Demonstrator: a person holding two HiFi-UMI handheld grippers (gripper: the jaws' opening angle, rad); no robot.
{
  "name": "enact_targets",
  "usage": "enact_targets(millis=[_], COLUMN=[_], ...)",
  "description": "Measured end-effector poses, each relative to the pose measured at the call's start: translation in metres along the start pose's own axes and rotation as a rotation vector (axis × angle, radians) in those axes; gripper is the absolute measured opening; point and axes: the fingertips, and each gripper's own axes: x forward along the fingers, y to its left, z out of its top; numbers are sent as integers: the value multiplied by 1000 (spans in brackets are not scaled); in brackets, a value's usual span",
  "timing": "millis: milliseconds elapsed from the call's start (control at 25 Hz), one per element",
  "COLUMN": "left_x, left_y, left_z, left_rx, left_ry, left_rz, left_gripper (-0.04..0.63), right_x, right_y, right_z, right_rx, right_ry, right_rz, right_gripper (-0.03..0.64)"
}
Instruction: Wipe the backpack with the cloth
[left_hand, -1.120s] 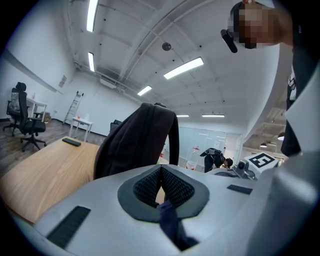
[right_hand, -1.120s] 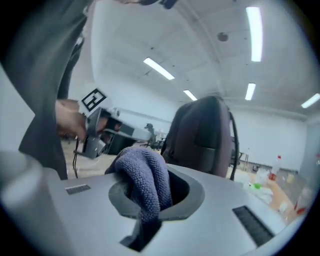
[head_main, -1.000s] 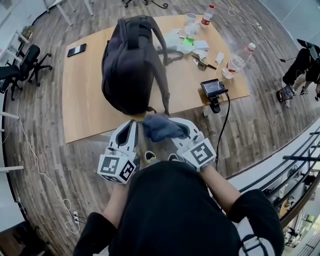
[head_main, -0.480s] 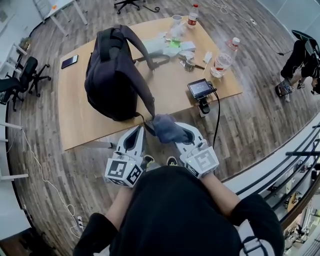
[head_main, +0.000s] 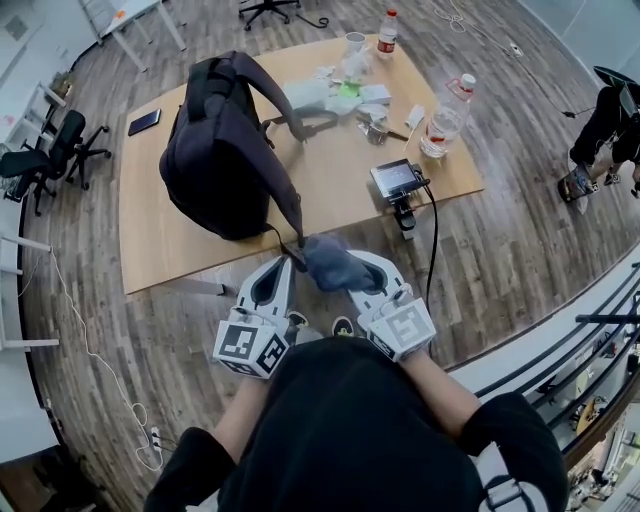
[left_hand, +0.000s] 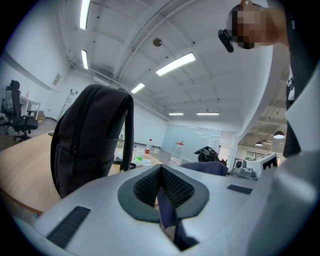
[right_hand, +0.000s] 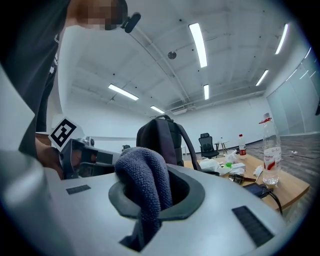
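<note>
Clamping cloth (head_main: 335, 265), backpack strap (head_main: 292, 210); bottle label (head_main: 443, 120) illegible

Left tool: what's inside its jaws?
Left tool is shut on a dark strap; head view shows it leading to the backpack. The strap's end is covered.

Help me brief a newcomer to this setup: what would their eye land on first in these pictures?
The big dark backpack standing upright on the wooden table dominates. Near the table's front edge, the right gripper clamps a bunched grey-blue cloth. Beside it, the left gripper pinches a thin strap trailing from the backpack.
</note>
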Motion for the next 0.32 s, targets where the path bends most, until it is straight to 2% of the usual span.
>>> enact_targets(millis=[320], left_x=[5], left_y=[-14], left_z=[-3], left_rx=[-1], left_ry=[-8], left_rz=[5], left_gripper=[15], right_x=[-14], right_y=[-8], right_z=[0], right_rx=[4], right_ry=[-8], right_rz=[-1], right_gripper=[30])
